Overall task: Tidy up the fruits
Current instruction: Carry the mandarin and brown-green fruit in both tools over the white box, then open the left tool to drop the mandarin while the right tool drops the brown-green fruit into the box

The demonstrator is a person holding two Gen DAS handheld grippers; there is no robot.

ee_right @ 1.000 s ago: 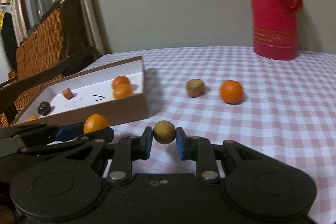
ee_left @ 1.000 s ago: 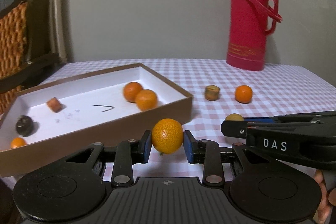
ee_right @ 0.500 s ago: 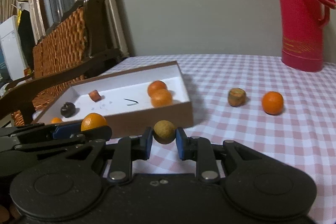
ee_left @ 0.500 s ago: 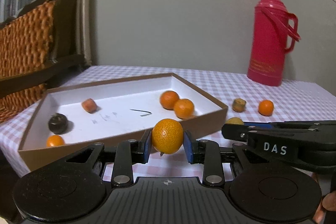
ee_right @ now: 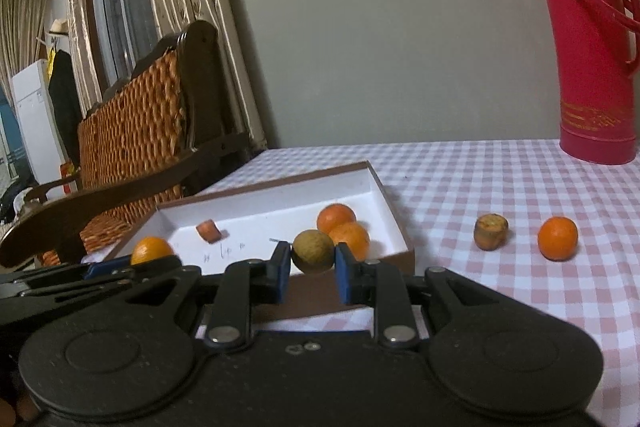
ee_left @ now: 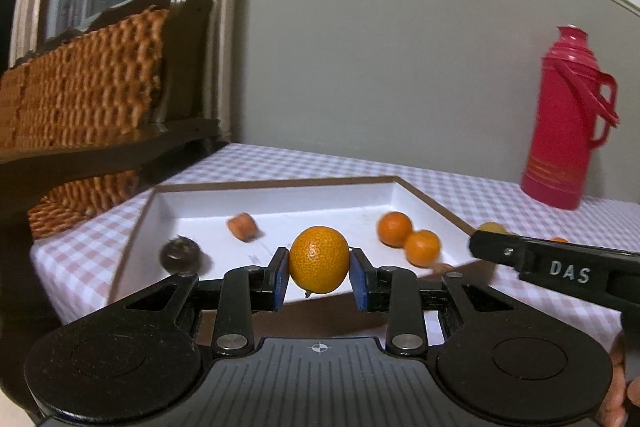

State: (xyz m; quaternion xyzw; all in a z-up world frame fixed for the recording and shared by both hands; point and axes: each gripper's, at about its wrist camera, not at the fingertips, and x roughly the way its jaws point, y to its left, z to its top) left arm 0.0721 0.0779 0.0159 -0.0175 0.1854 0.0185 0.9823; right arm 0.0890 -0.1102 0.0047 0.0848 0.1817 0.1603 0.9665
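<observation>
Left wrist view: left gripper (ee_left: 319,278) has its fingers (ee_left: 280,277) closed on a mandarin (ee_left: 319,259), blue pads pressing both sides, fruit held clear above the near wall of the cardboard box (ee_left: 280,203). Box sits at the left end of the bench (ee_left: 500,195), on the checked cloth. Inside it: two mandarins touching each other by the right wall (ee_left: 410,238), an orange-red stub (ee_left: 242,226) toward the back, a dark round fruit (ee_left: 181,255) near the left wall (blurred, kind unclear). Right gripper enters from the right edge, side-on; only the top of its fruit shows.

Right wrist view: right gripper (ee_right: 313,269) has its fingers (ee_right: 345,278) clamped on a small brownish-yellow round fruit (ee_right: 313,251), held over the box's near wall. This view alone shows what lies outside the box: a brown, cut-topped fruit (ee_right: 491,231) and a loose mandarin (ee_right: 557,238), near each other on the open bench right of the box. Red thermos (ee_right: 592,43) stands at the far right edge. The dark fruit is hidden here behind the left gripper.
</observation>
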